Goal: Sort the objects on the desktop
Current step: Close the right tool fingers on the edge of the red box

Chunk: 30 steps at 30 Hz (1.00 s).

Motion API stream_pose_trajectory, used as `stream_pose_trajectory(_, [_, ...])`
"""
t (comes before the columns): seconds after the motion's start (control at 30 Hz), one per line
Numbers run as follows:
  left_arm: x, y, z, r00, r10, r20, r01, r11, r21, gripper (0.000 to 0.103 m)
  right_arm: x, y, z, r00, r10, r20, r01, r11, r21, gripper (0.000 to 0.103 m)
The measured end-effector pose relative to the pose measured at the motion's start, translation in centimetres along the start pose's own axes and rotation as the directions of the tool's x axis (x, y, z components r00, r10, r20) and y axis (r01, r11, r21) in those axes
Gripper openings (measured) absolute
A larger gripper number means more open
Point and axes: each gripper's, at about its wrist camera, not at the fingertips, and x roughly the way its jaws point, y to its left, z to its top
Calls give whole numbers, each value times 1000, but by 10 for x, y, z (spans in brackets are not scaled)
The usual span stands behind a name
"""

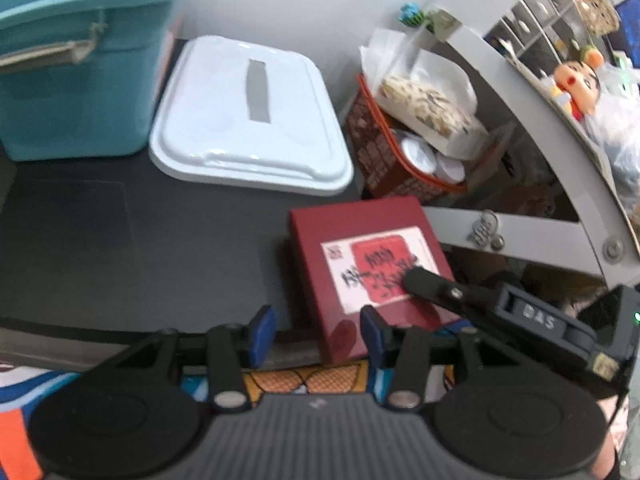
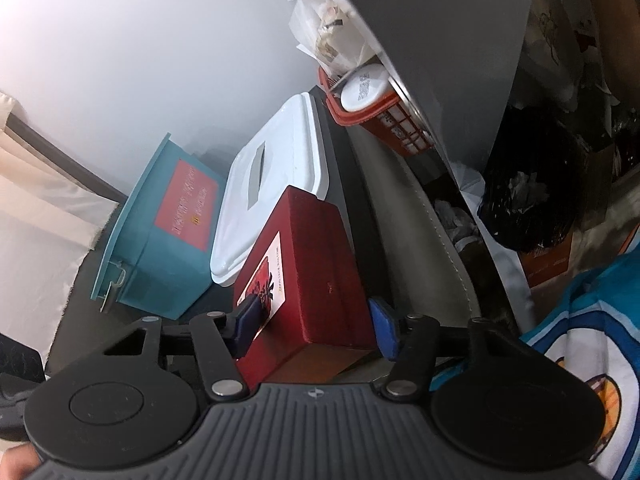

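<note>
Right wrist view: red box (image 2: pixel 316 276) at the tabletop's (image 1: pixel 120 240) near edge lies between the right gripper's (image 2: pixel 316 326) jaws, one pad on its label, the other clear; left gripper (image 1: pixel 316 334) released, empty; box looks stiff, light, smooth; grip its flat faces.

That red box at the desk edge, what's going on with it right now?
A person is working two handheld grippers around the red box, which sits at the front edge of the dark desk. The right gripper straddles the box, one finger on the labelled top, though a full clamp isn't clear. The left gripper hangs open beside the box's near corner. Behind stand a white lidded box, a teal bin and a red basket.
</note>
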Motion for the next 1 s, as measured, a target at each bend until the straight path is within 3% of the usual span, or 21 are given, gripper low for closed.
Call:
stream_pose_trajectory(0.27, [8, 2, 4, 999, 49, -7, -49, 999, 11, 50, -15, 3, 0, 1000, 20, 3, -20, 1000, -12, 54])
stream_pose_trajectory(0.43, [16, 4, 3, 999, 42, -13, -42, 999, 1, 50, -18, 2, 1, 999, 37, -3, -37, 999, -12, 52])
stream_pose_trajectory(0.7, [16, 13, 13, 997, 50, -51, -49, 999, 20, 50, -17, 13, -1, 988, 147, -38, -149, 988, -49, 52])
stream_pose_trajectory(1.0, [18, 17, 16, 997, 42, -58, -40, 999, 32, 50, -1, 28, -11, 993, 88, -79, -97, 987, -127, 52])
